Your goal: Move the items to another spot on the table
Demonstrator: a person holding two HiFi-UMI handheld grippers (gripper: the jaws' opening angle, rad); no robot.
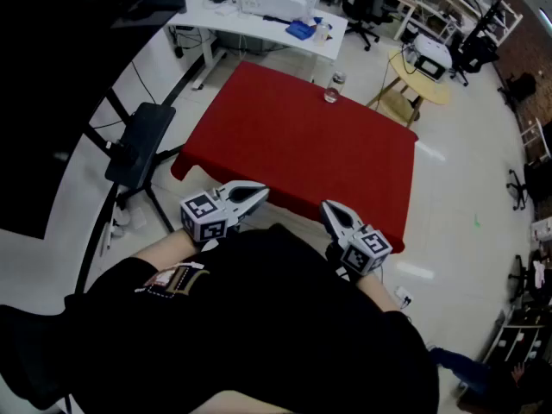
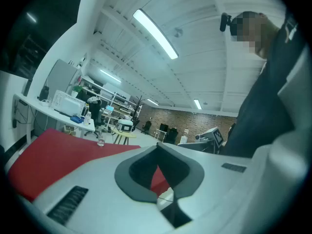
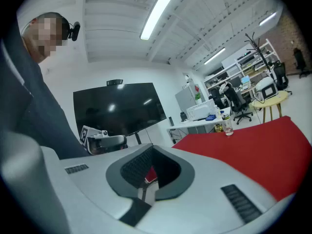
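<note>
Left gripper (image 1: 261,193), right gripper (image 1: 329,208), both closed, by red table (image 1: 293,145)

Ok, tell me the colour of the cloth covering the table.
The cloth is plain red, with no pattern; it shows best in the head view.

A red-covered table (image 1: 302,153) stands on the pale, glossy floor (image 1: 466,188) of an open-plan workroom. Beyond its far edge are a white desk (image 1: 250,26), a small round wooden table (image 1: 420,84) and black office chairs (image 1: 362,7), with a brick wall (image 2: 180,121) farther back. Strip lights (image 2: 155,33) cross the white ceiling above it.
</note>
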